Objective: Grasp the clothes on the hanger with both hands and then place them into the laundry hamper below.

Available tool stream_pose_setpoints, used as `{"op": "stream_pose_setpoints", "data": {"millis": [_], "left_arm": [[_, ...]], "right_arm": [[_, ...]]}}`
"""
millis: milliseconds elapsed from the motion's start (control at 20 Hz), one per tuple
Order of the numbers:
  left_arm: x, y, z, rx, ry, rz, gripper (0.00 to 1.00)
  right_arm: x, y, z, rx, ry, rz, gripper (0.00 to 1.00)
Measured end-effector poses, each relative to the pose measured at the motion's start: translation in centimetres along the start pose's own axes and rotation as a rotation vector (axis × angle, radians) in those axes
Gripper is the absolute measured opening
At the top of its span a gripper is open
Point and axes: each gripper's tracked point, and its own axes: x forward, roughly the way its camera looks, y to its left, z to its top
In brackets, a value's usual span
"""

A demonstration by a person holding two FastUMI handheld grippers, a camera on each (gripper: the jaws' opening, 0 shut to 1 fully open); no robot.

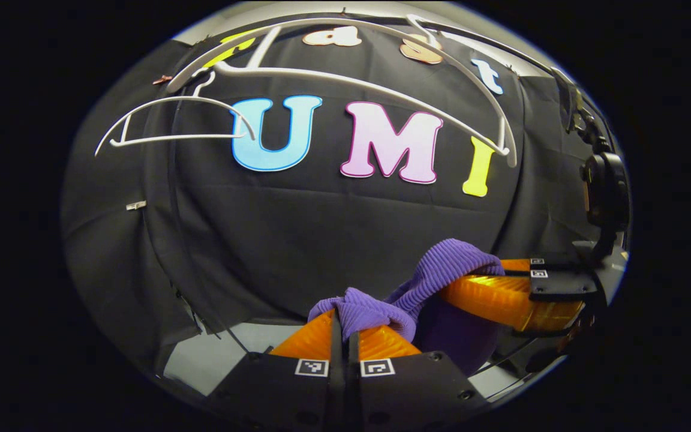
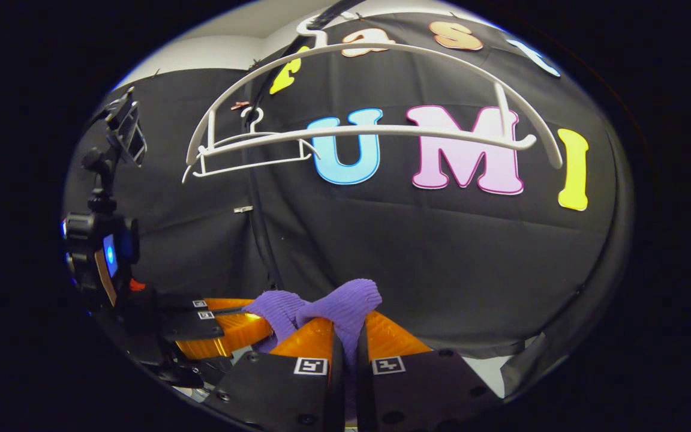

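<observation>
A purple ribbed garment (image 1: 435,276) hangs bunched between both grippers, off the hanger. My left gripper (image 1: 345,327) is shut on one fold of it at the bottom of the left gripper view. The right gripper (image 1: 516,270) shows there at the right, also pinching the cloth. In the right gripper view, my right gripper (image 2: 345,333) is shut on the purple garment (image 2: 345,309), with the left gripper (image 2: 243,318) holding it at the lower left. A bare white hanger (image 1: 381,90) hangs above; the same hanger (image 2: 375,129) spans the top of the right gripper view.
A second white hanger (image 1: 171,126) hangs farther left, seen also as a small hanger (image 2: 249,156) behind the big one. A camera mount (image 1: 603,186) rides on the right gripper. Pale floor (image 1: 213,360) shows below the black cloth wall.
</observation>
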Motion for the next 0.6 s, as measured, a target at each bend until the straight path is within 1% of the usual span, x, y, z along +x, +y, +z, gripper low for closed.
{"op": "stream_pose_setpoints", "data": {"millis": [100, 300, 400, 500, 600], "left_arm": [[0.4, 0.3, -1.1, -0.007, 0.042, 0.005, 0.05], [0.5, -0.3, -2.8, -0.030, 0.105, -0.009, 0.05], [1.4, 0.1, -3.9, -0.042, 0.160, 0.011, 0.05], [1.7, 0.1, -5.4, -0.065, 0.215, 0.023, 0.07], [1.6, 0.2, -7.0, -0.081, 0.253, 0.022, 0.10]], "right_arm": [[0.6, -0.2, -1.7, 0.031, 0.054, 0.003, 0.12], [1.0, -1.6, -4.6, 0.043, 0.161, -0.047, 0.12], [1.1, -2.2, -5.8, 0.031, 0.197, -0.068, 0.12], [1.0, -2.1, -6.8, 0.021, 0.243, -0.067, 0.12], [1.0, -1.7, -8.4, 0.008, 0.286, -0.066, 0.18]]}}
